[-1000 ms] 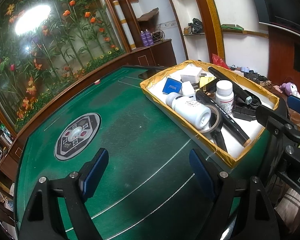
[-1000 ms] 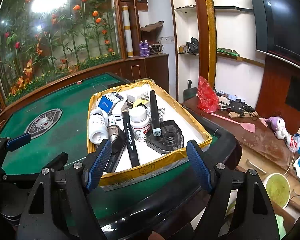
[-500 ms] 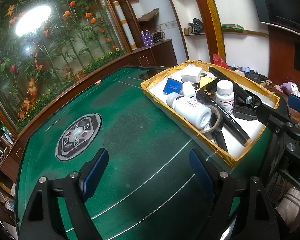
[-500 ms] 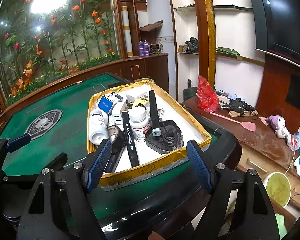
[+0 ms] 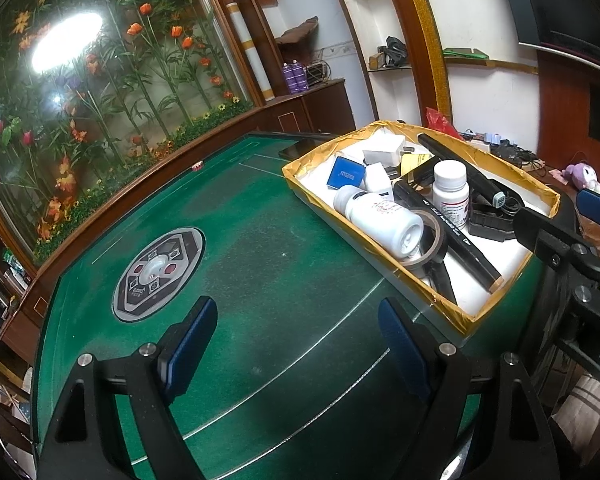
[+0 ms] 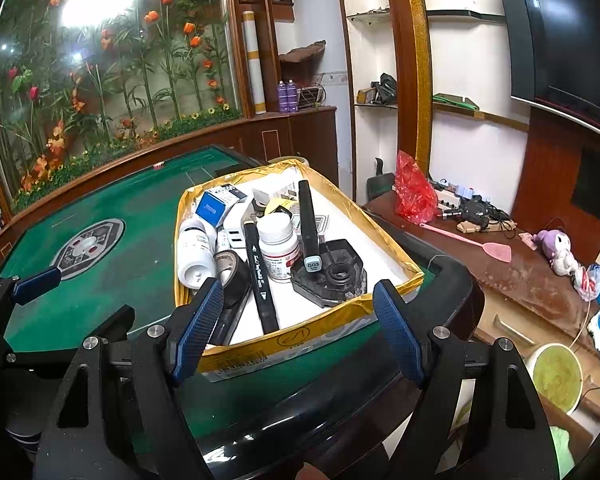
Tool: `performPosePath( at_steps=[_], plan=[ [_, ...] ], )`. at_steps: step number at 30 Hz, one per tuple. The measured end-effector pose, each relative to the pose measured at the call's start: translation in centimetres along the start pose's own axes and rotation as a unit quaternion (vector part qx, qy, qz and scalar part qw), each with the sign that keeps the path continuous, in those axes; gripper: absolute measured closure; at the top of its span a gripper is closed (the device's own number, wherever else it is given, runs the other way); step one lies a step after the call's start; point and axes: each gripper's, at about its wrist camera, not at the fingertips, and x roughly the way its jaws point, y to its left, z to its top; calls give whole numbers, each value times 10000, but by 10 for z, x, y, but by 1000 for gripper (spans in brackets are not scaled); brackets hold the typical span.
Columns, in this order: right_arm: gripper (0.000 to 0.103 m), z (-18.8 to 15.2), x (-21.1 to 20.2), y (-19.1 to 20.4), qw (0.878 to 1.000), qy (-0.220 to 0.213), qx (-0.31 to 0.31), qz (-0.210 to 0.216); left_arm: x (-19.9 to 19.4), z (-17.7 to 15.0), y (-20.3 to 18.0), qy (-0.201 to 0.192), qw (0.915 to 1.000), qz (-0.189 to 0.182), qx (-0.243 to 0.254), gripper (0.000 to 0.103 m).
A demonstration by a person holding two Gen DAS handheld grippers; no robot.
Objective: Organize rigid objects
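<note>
While both the left gripper and right gripper hang spread and empty, the cluttered box sits on the green table, below the right one. Reaching in could topple the 1 upright bottle wedged between 2 markers.

The tape roll is partly hidden behind the right tool's left finger.
</note>
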Motion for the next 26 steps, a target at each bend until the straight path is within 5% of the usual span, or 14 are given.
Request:
performPosePath(
  at_steps=[26],
  plan=[
    [24, -2, -3, 0, 10000, -2, 42, -7, -7, 0, -3, -192, 9997, 36, 140, 20]
  ],
)
